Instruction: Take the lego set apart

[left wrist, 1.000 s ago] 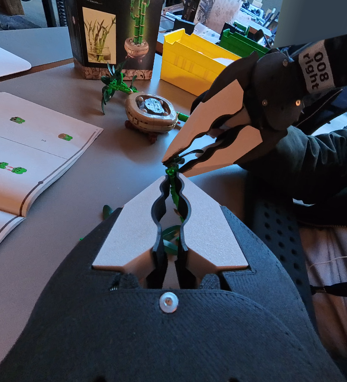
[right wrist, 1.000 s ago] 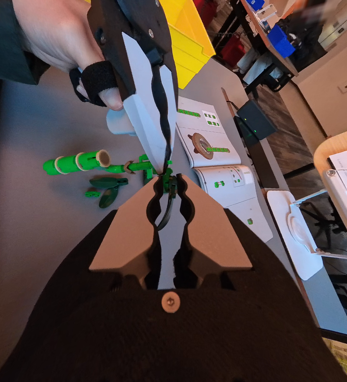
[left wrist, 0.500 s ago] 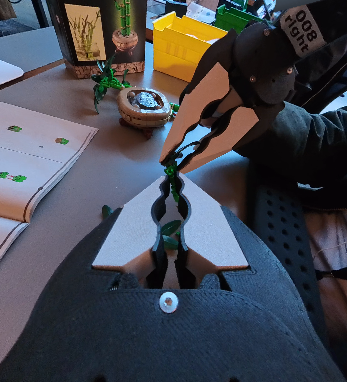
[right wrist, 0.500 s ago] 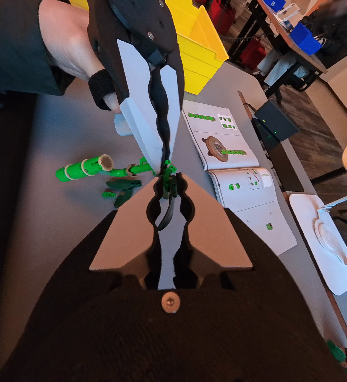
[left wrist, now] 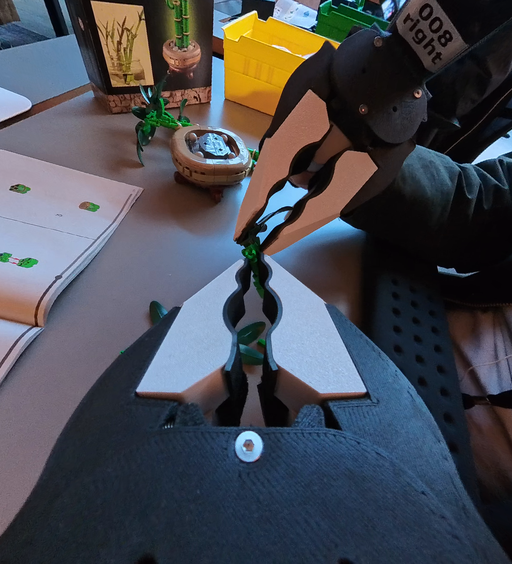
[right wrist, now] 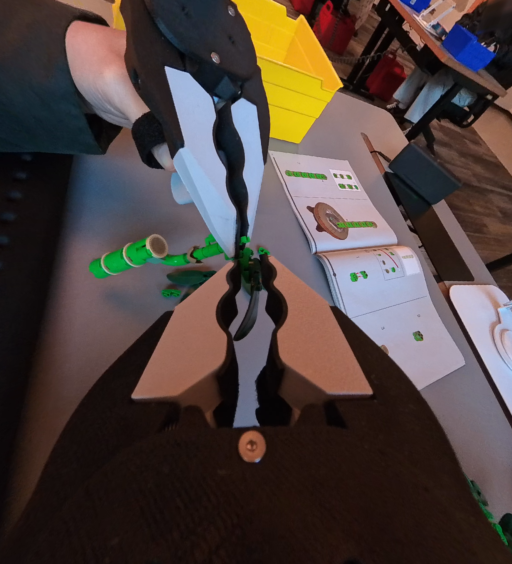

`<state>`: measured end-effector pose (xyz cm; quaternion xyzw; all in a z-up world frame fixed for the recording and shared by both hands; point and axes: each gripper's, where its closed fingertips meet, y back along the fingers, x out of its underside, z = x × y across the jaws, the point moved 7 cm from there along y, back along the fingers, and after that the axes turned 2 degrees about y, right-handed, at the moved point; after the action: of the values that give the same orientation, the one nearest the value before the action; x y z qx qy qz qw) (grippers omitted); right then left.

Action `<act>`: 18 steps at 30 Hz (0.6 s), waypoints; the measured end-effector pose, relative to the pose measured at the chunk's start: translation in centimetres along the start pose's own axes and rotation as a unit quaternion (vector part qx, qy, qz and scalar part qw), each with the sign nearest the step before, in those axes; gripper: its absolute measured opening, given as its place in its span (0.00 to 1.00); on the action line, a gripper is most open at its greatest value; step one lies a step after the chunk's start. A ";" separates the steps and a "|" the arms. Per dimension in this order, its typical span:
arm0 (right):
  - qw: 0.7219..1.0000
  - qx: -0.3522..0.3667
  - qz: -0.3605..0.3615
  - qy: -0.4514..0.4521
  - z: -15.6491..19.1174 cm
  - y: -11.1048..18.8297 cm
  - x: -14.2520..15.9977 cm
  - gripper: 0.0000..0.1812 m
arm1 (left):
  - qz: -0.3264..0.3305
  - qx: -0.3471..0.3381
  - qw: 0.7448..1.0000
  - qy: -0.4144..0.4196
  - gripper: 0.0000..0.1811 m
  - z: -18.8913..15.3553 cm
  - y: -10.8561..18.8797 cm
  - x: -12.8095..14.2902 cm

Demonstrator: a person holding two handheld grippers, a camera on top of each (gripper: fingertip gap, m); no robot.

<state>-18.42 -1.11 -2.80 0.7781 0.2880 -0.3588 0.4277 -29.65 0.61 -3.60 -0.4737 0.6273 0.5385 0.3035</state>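
A small green lego stem (left wrist: 253,262) with a dark leaf (right wrist: 248,317) is held in the air between both grippers, tip to tip. My left gripper (left wrist: 253,265) is shut on one end of the stem. My right gripper (right wrist: 247,259) is shut on the other end, with the leaf hanging between its fingers. In the left wrist view the right gripper (left wrist: 254,241) comes in from the upper right. In the right wrist view the left gripper (right wrist: 238,244) comes down from above. A tan lego pot (left wrist: 211,160) with a leafy green sprig (left wrist: 154,120) lies on the grey table (left wrist: 169,244).
A green bamboo stalk (right wrist: 132,254) and loose dark leaves (right wrist: 189,276) lie on the table below the grippers. An open instruction booklet (right wrist: 367,268) lies beside them. A yellow bin (left wrist: 264,67) and the lego box (left wrist: 145,48) stand at the back. A white tray (right wrist: 498,345) is at the table's edge. The grippers are tip to tip, or close to it.
Both grippers stay shut on the small green stem. The views have shifted slightly, with the pair of grippers drifting a little over the table. Nothing has come apart.
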 end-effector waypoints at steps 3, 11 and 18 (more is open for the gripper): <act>1.000 0.003 -0.006 -0.001 -0.1 0.0 0.0 0.06 | -0.007 0.000 1.000 0.004 0.02 0.1 0.0 0.0; 0.990 0.083 -0.018 0.116 0.6 0.2 -1.1 0.06 | -0.076 0.071 0.990 0.096 0.02 0.7 0.7 -0.6; 0.988 0.106 0.003 0.107 0.2 -0.5 -0.5 0.07 | -0.071 0.042 0.990 0.119 0.02 1.4 0.2 -0.1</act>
<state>-19.10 -1.15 -2.71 0.8541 0.2900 -0.3005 0.3101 -29.96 2.02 -3.76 -0.5644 0.6457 0.4291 0.2836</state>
